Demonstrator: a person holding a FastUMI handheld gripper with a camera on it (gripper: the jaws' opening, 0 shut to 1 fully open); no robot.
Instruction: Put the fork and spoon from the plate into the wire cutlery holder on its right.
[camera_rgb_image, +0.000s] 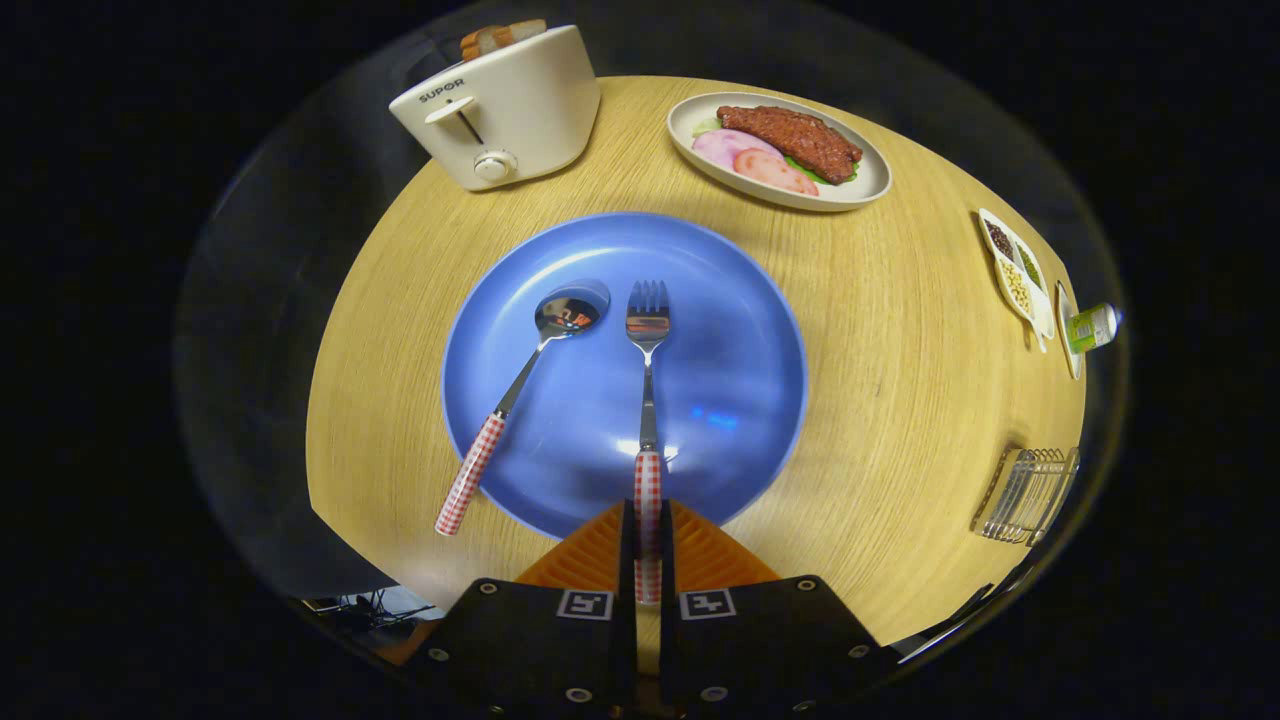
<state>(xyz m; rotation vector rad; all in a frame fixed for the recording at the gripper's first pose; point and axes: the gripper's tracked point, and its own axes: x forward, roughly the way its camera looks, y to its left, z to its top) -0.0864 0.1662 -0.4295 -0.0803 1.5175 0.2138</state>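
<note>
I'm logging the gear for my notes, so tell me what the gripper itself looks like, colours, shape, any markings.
The gripper has two black fingers set close side by side, each backed by a ribbed orange wedge-shaped pad. Behind them sit two broad black angular blocks, each carrying a square black-and-white marker tag and dotted with small silver screws along the edges. No cables can be made out on it.

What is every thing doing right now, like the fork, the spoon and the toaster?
gripper: shut on the fork's handle
fork: lying on the plate, handle pinched
spoon: lying free on the plate, bowl up
blue plate: flat on the table
wire cutlery holder: upright, looks empty
toaster: bread sticking out, lever up
food plate: full
</note>
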